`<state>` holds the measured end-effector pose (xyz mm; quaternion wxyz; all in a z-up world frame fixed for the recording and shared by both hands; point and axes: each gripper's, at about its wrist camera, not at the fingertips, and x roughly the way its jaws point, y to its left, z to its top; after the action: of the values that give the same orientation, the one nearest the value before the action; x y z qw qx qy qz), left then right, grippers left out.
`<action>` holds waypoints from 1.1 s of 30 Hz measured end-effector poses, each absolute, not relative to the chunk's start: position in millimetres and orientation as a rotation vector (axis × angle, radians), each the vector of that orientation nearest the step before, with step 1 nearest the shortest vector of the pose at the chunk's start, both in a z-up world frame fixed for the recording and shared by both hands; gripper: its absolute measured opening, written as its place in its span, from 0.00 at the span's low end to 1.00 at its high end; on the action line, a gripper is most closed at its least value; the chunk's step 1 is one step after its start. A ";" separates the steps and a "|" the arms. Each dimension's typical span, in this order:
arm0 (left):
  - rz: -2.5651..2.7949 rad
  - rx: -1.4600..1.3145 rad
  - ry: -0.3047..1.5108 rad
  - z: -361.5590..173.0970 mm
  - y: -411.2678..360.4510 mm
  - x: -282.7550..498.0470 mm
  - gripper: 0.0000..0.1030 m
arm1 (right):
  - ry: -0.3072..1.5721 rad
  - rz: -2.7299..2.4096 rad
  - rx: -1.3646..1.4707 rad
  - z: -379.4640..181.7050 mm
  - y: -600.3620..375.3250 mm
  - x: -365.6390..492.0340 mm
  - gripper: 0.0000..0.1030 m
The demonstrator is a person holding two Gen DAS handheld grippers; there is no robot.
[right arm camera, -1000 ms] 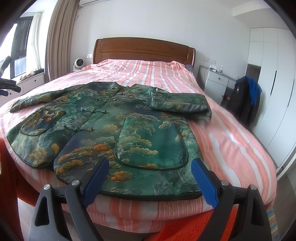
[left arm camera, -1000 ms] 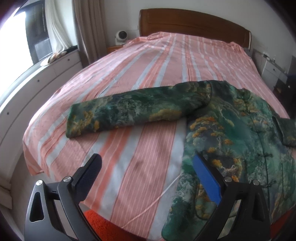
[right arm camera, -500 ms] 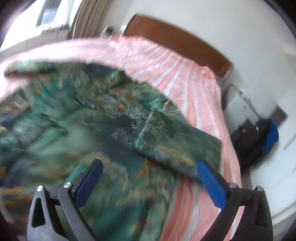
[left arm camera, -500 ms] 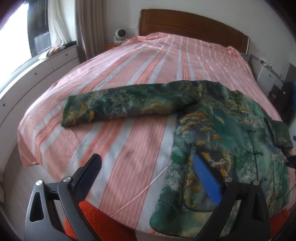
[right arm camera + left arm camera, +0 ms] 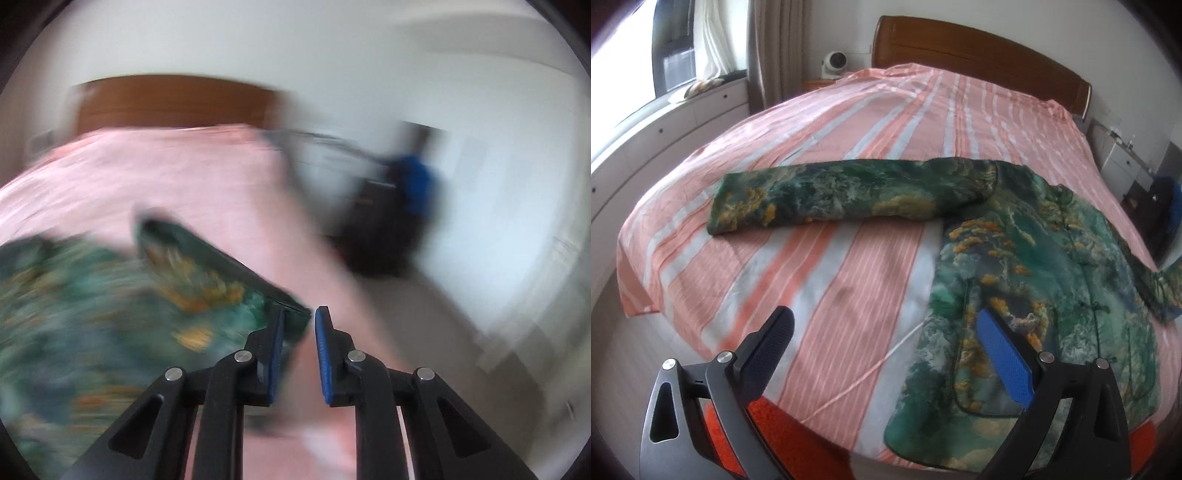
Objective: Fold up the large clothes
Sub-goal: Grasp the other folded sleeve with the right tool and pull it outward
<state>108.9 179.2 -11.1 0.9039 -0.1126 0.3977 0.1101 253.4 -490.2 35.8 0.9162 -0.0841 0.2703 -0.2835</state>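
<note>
Nearest in the left wrist view, the left claw (image 5: 886,354) hangs over the foot of the bed (image 5: 849,258) with its fingers spread wide and nothing between them, one dark pad over the striped sheet and the blue pad over the hem of the green jacket (image 5: 1034,266). The jacket lies flat, front up, across the right side of the pink-and-grey striped cover, its near hem at the bed's edge above a strip of orange fabric (image 5: 768,424). One sleeve (image 5: 849,195) stretches out straight to the left across the cover. Beyond it the sheet runs up to a wooden headboard (image 5: 979,55), with a small white fan (image 5: 834,64) beside it and drawers under the window on the left. The right wrist view is badly smeared; the right claw (image 5: 298,317) has its fingers drawn close with a narrow gap, just at the corner of a folded-in sleeve (image 5: 207,273), apparently not yet gripping it.
</note>
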 end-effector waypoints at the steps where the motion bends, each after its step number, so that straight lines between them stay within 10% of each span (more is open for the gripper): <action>1: 0.216 -0.229 0.810 -10.4 174.2 108.5 0.97 | 0.581 -0.684 -0.148 34.8 -523.9 242.0 0.18; 6: 0.180 -0.171 0.787 -9.9 147.9 108.1 0.97 | 0.720 -0.894 -0.028 1.8 -605.5 170.3 0.49; 16: 0.128 -0.023 0.694 12.5 91.6 95.9 0.98 | 0.607 -0.327 0.198 -31.3 -410.8 79.6 0.84; 33: 0.020 -0.002 0.806 -22.3 50.5 81.8 0.99 | 0.496 -0.069 -0.024 -74.5 -268.2 36.4 0.91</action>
<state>81.8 50.5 -22.3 0.9198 -0.0009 0.3922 0.0098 36.4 -268.2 -74.5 0.9688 -0.0119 0.2453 -0.0340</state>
